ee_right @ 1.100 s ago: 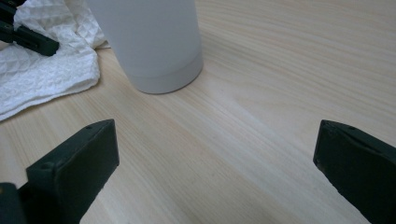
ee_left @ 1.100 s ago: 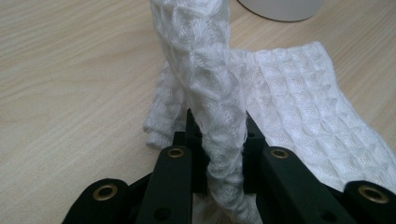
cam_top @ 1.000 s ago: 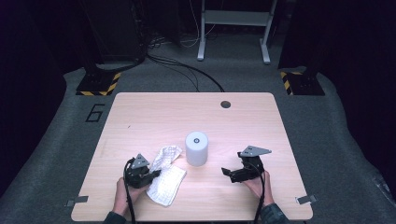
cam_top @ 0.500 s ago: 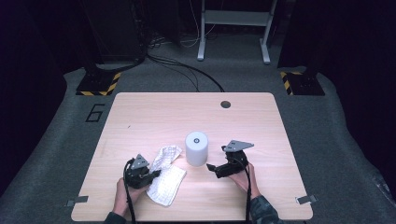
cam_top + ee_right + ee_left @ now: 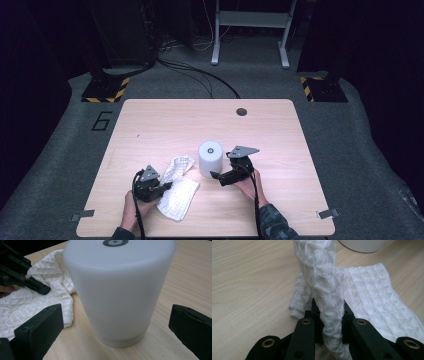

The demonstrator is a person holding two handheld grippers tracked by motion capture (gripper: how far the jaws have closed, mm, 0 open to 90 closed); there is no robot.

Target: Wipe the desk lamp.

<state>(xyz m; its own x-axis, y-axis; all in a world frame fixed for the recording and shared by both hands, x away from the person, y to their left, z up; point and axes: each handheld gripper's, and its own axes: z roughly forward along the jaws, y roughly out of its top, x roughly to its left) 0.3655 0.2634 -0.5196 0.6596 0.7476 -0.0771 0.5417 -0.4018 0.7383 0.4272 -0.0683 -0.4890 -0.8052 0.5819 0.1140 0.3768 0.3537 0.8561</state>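
Observation:
A white frosted cup stands upside down near the middle of the wooden table. My right gripper is open just to its right. In the right gripper view the cup stands between the wide-apart jaws of that gripper, with no contact that I can see. A white waffle-weave cloth lies left of the cup. My left gripper is shut on a bunched fold of the cloth, lifted between the black fingers.
A round cable hole sits in the table's far edge. Bare wood stretches behind and to the right of the cup. Beyond the table are a dark floor, cables and a metal stand.
My right gripper has moved left across the table until its open jaws straddle the cup. The left gripper and the cloth have stayed put.

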